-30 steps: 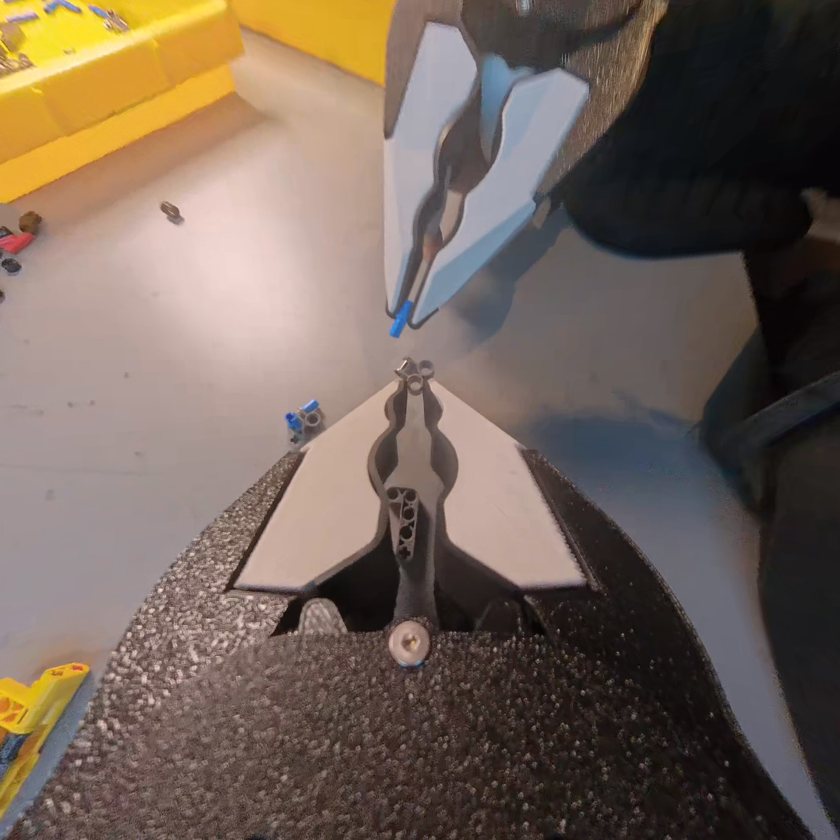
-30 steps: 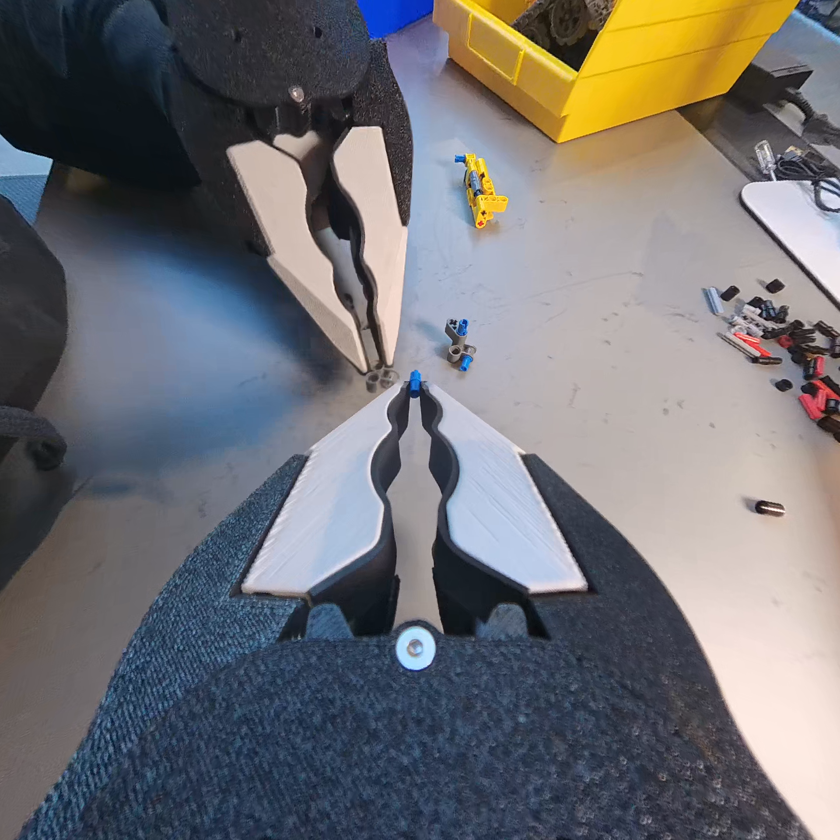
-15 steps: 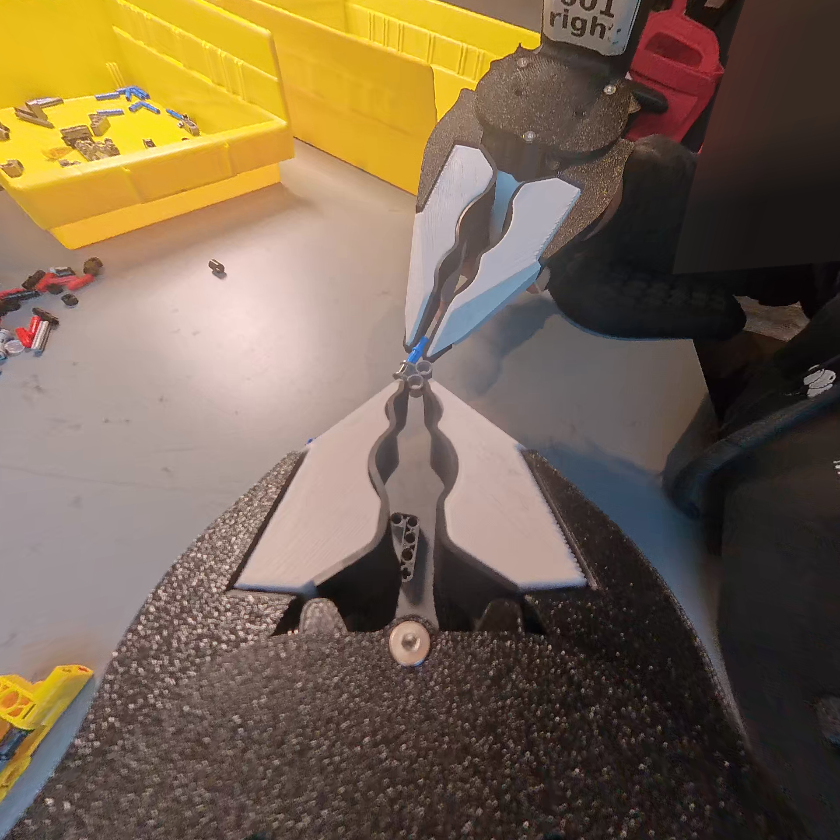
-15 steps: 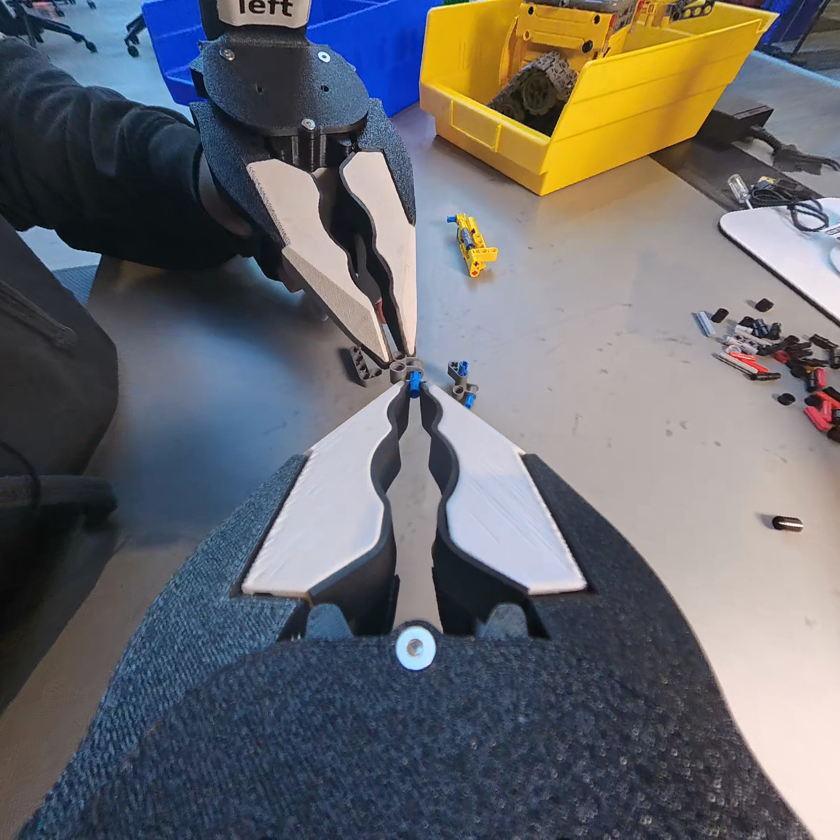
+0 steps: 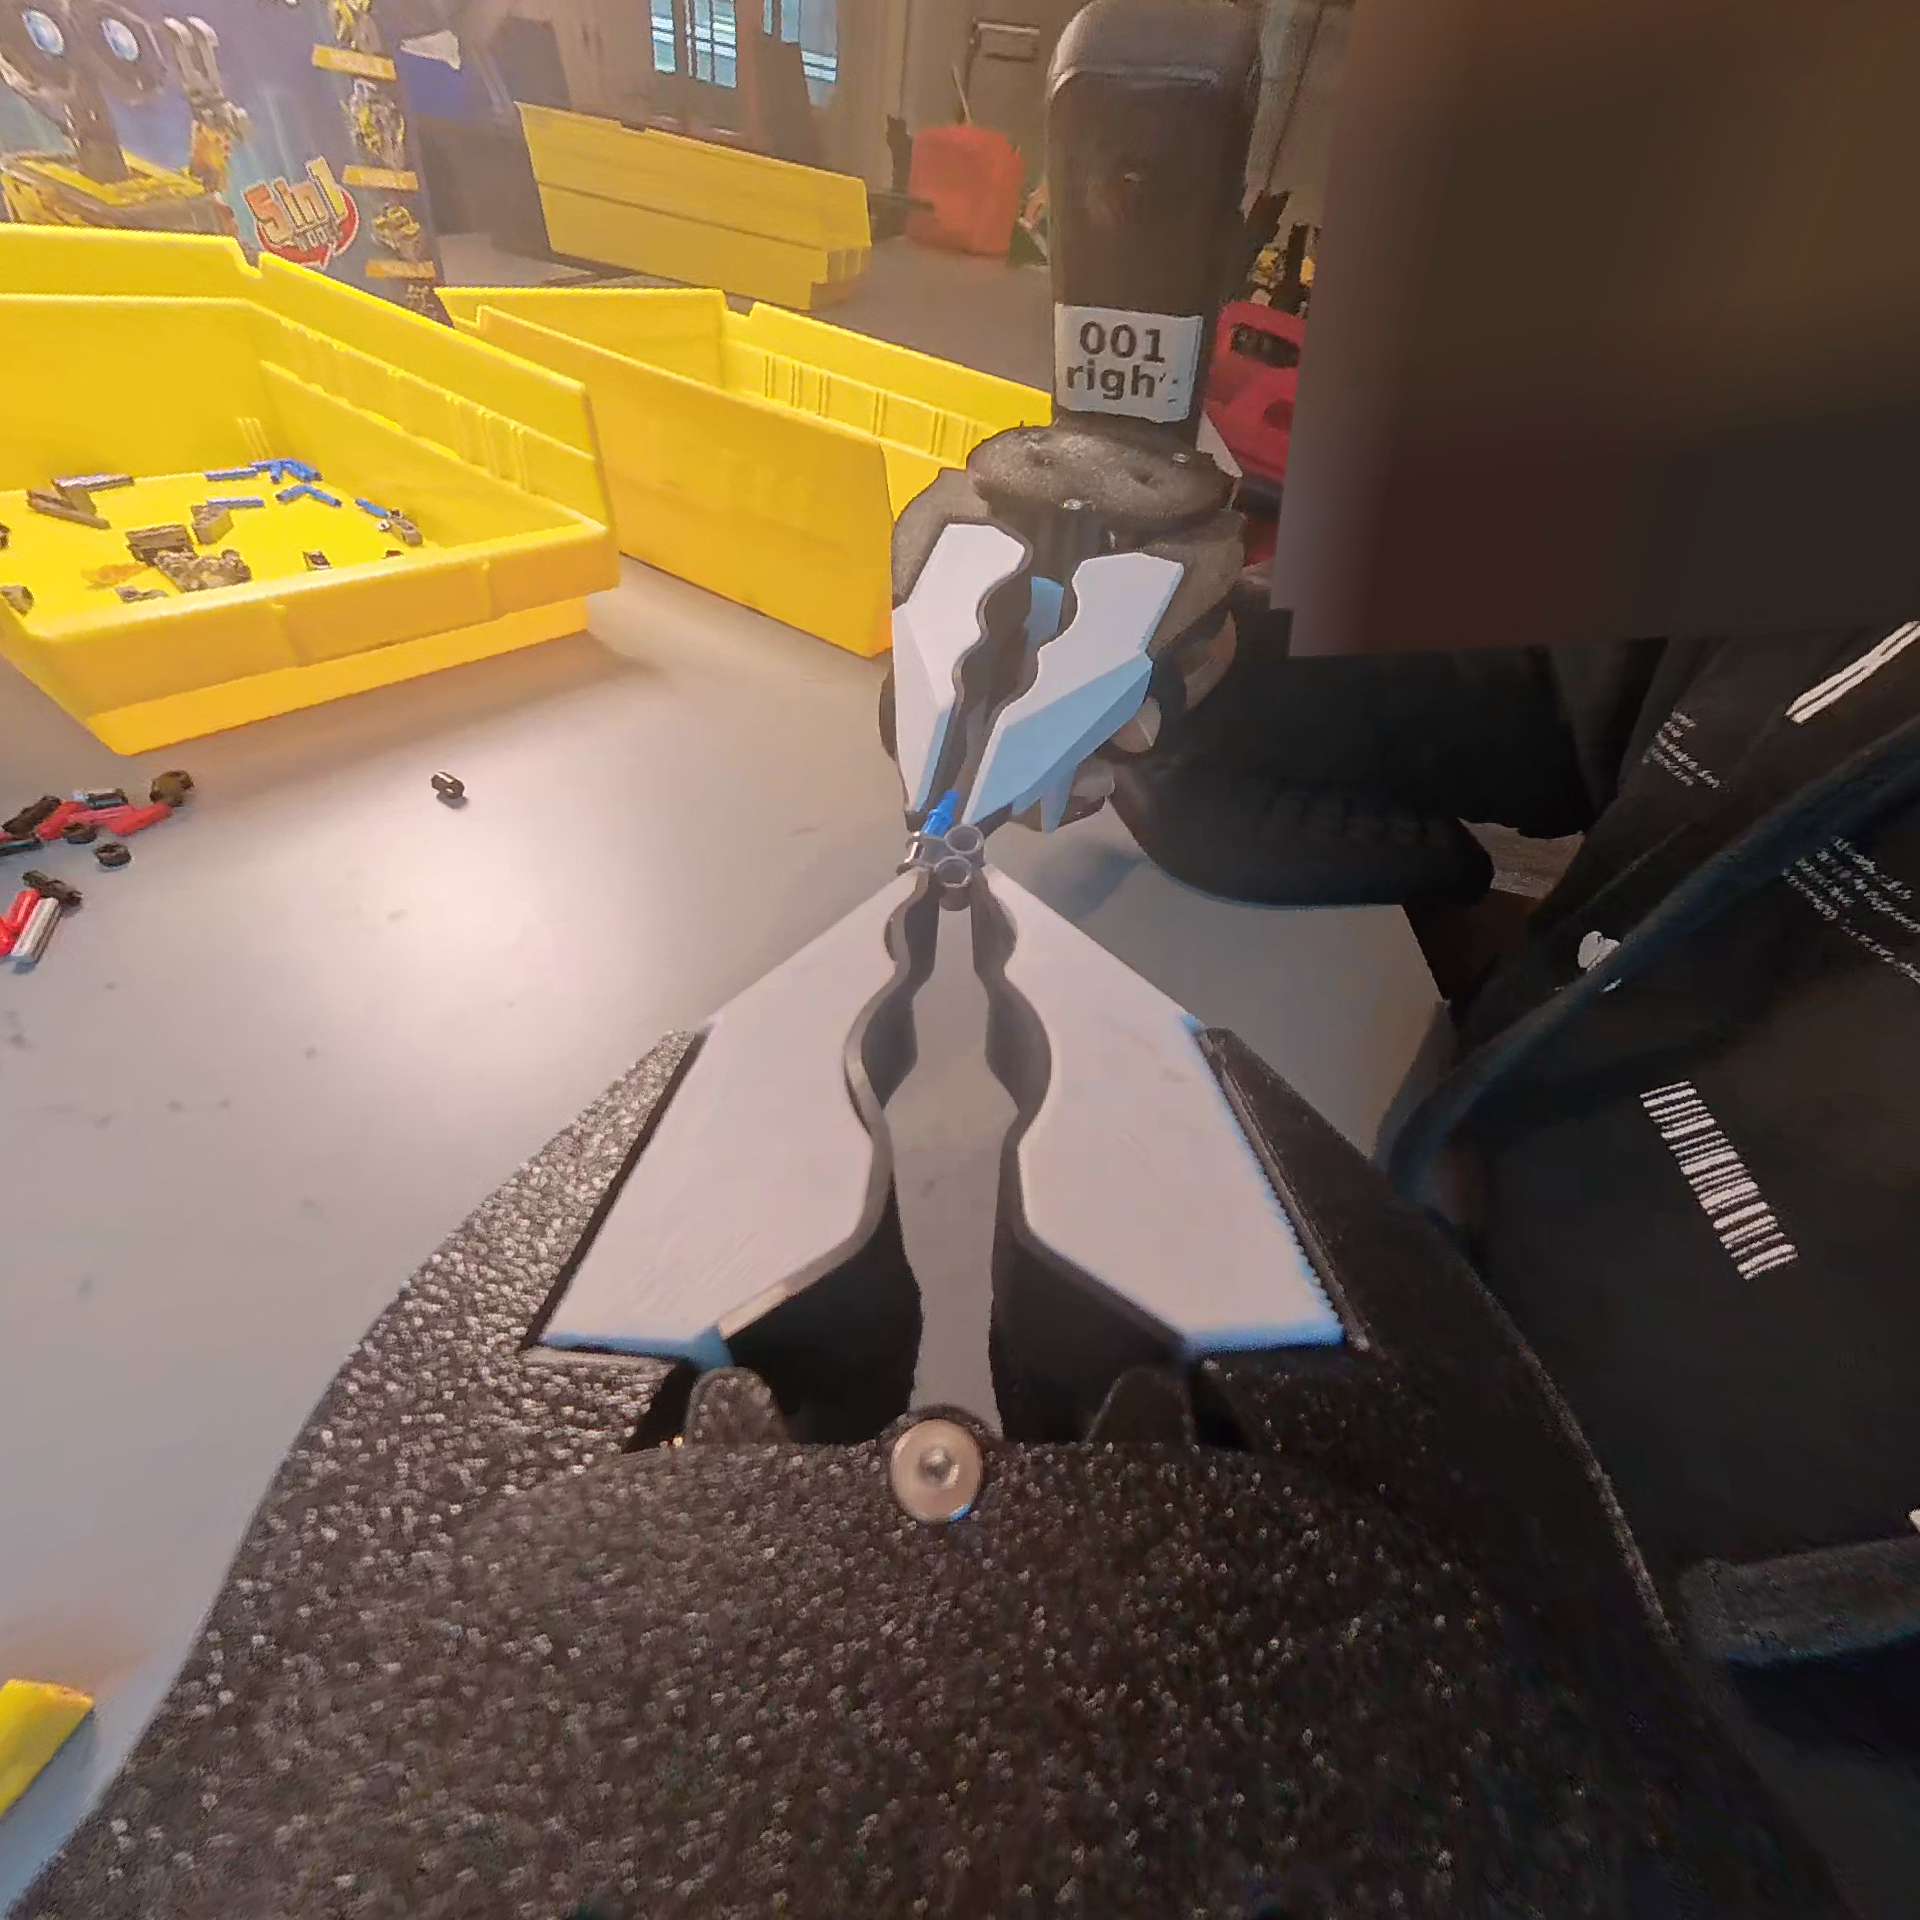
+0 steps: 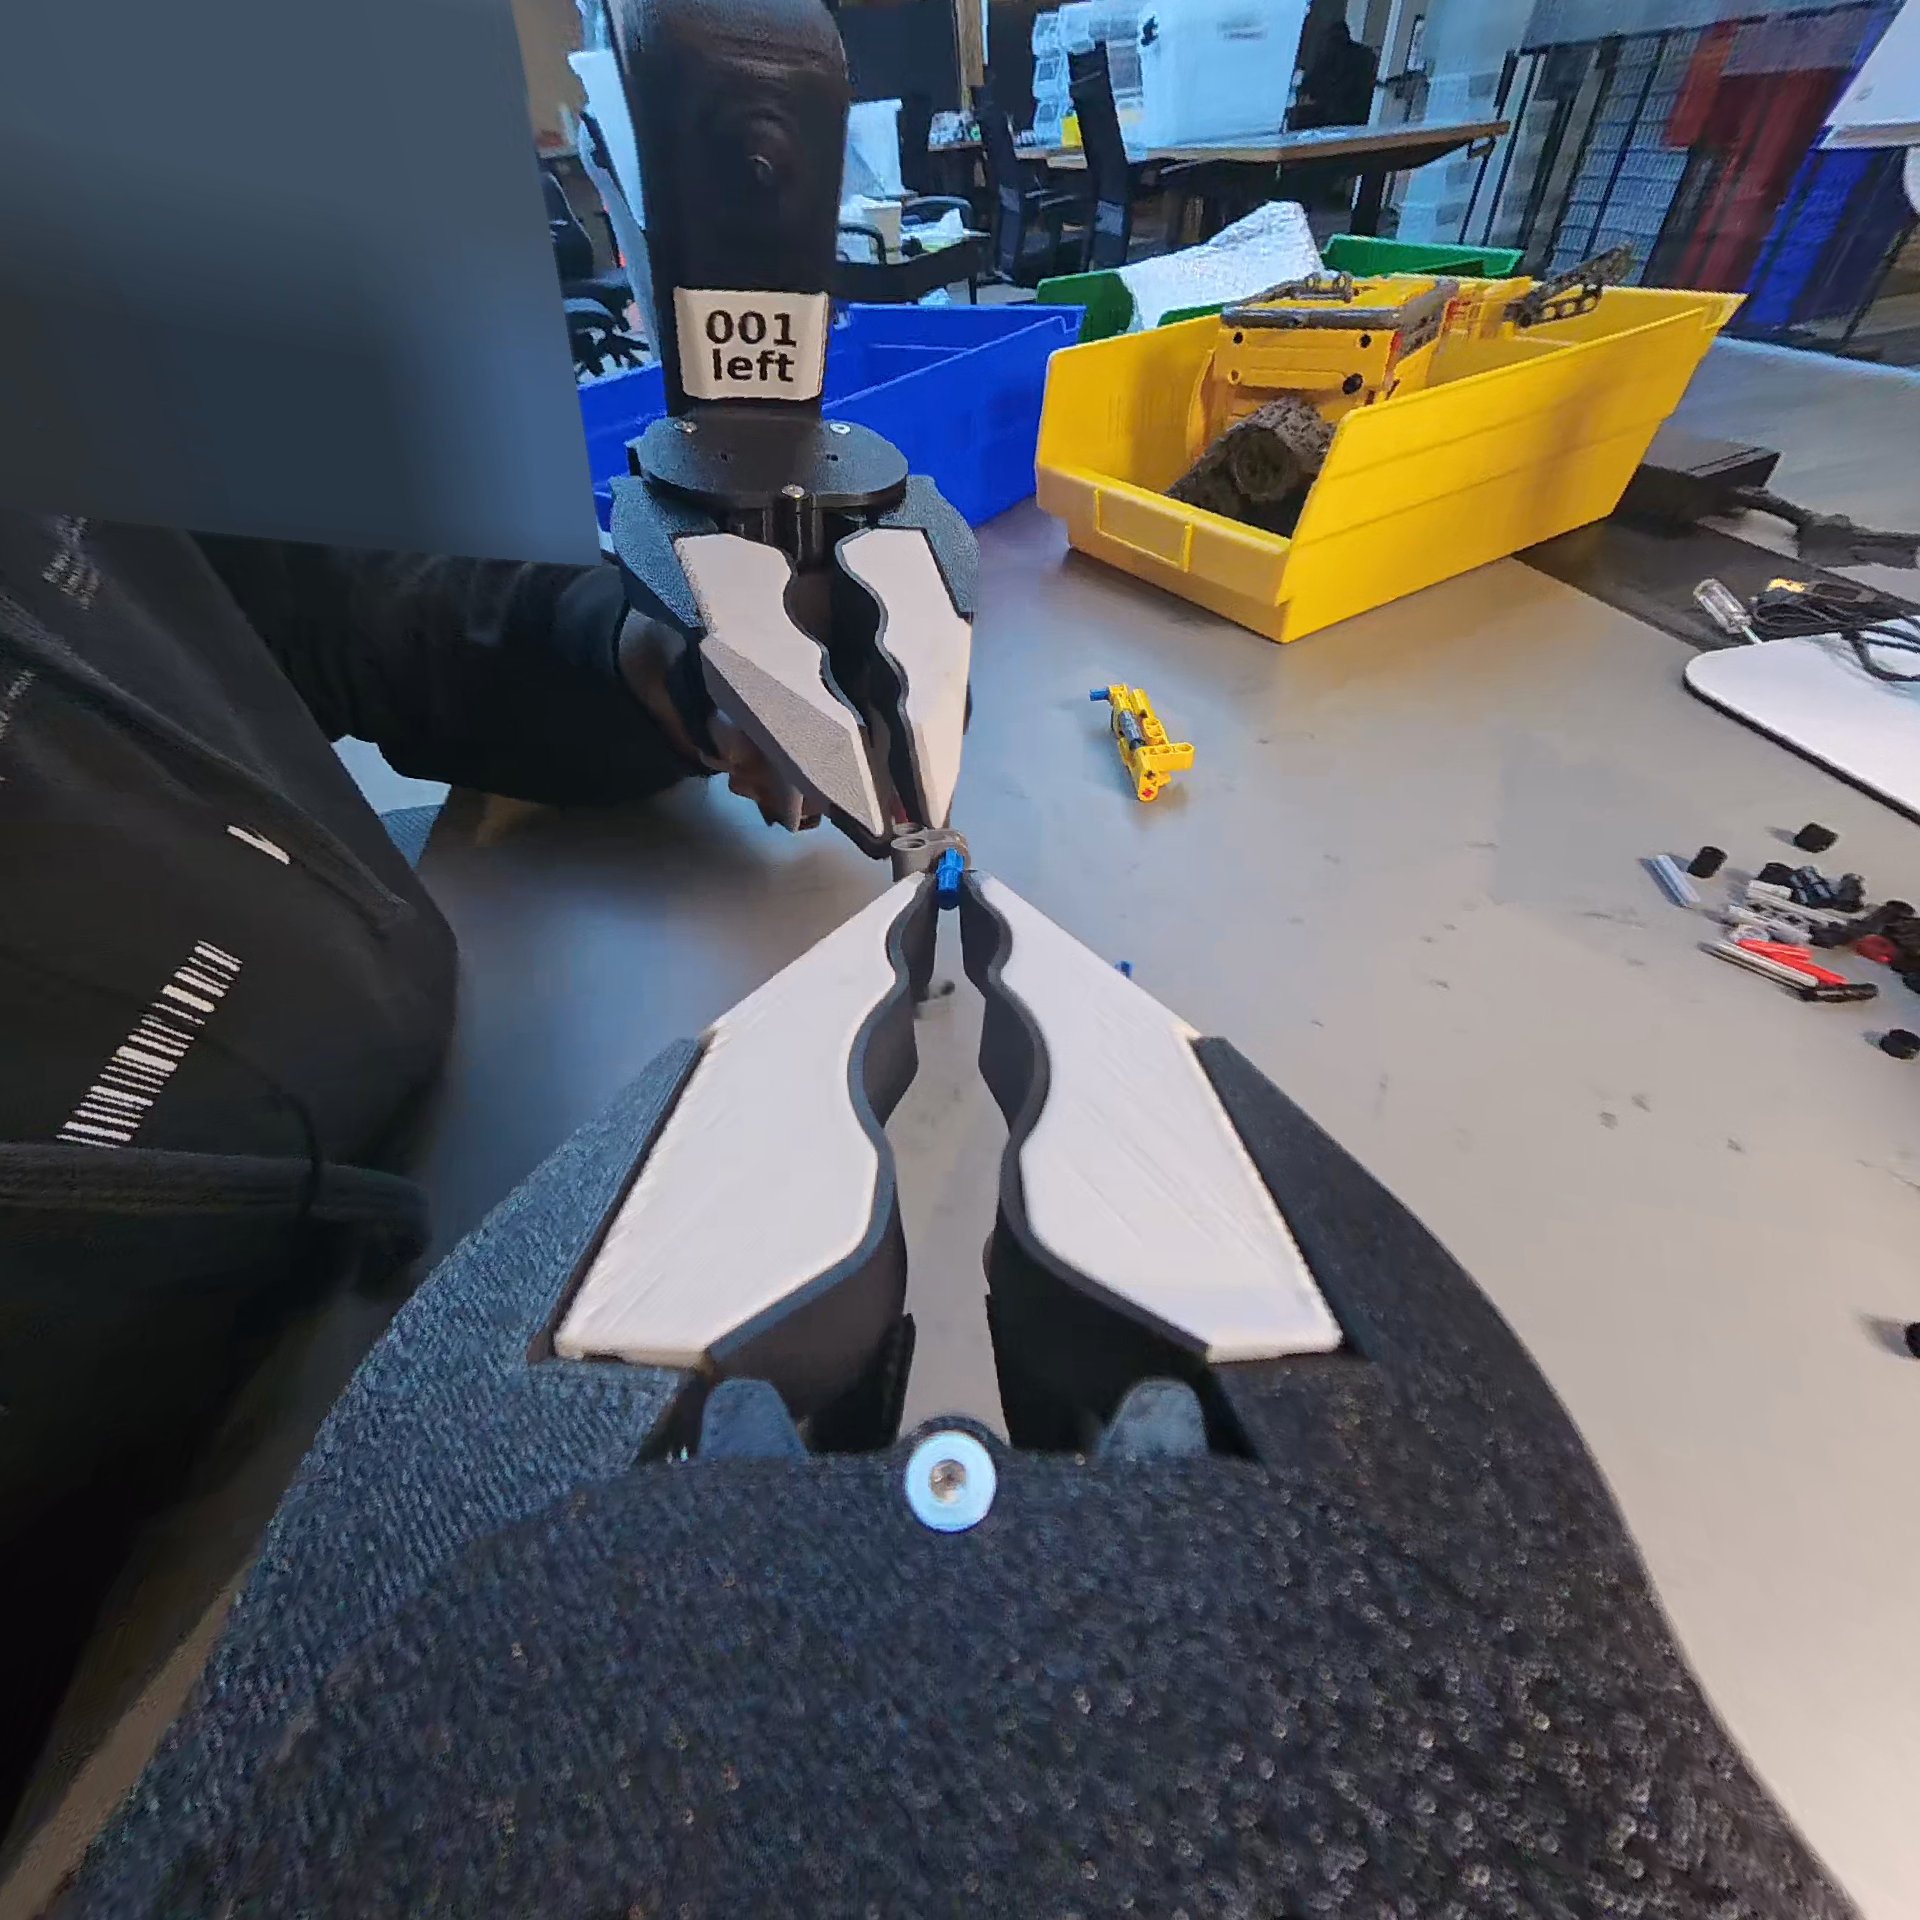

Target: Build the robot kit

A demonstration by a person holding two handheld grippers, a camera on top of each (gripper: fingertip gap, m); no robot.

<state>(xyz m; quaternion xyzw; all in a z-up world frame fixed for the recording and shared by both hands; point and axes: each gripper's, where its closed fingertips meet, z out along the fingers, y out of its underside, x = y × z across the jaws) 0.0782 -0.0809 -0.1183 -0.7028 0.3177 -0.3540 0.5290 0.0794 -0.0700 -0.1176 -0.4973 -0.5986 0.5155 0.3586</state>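
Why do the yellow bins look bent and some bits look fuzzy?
Left wrist view: the wide lens curves the yellow bin near the edge; a smooth patch was added afterwards. Right wrist view: the yellow bin leans too; the blue pin stays sharp, the far room soft.

Grey connector [image 5: 952,855] pinched in left jaws; blue pin [image 6: 947,871] in right jaws, touching it.

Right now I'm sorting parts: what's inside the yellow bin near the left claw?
The yellow bin holds loose blue pins and dark pieces on its floor; its near wall hides the front strip.
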